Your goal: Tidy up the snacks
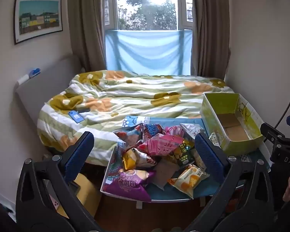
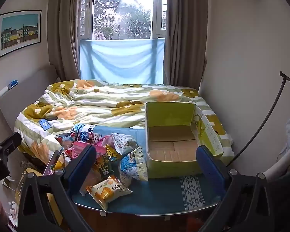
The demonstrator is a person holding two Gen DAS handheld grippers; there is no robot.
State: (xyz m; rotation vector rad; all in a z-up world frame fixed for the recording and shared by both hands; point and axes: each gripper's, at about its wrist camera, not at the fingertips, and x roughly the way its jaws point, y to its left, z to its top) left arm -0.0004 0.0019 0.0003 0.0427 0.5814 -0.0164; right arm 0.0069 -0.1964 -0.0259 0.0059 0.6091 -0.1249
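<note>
A heap of snack packets (image 1: 156, 150) lies on a small table with a blue patterned cloth (image 2: 164, 191). Among them are a purple bag (image 1: 129, 183), a pink bag (image 1: 164, 145) and an orange-yellow cake packet (image 2: 106, 190). To the right stands a green cardboard box (image 2: 174, 135), open-topped with nothing inside; it also shows in the left wrist view (image 1: 232, 121). My left gripper (image 1: 145, 154) hangs open above the heap, holding nothing. My right gripper (image 2: 146, 164) is open too, between the heap and the box, and its body shows at the right edge of the left wrist view.
Behind the table is a bed with a striped floral quilt (image 1: 137, 94); a blue phone (image 1: 76, 117) lies on it. A curtained window (image 1: 147, 5) is at the back. A yellow object (image 1: 85, 191) sits on the floor left of the table.
</note>
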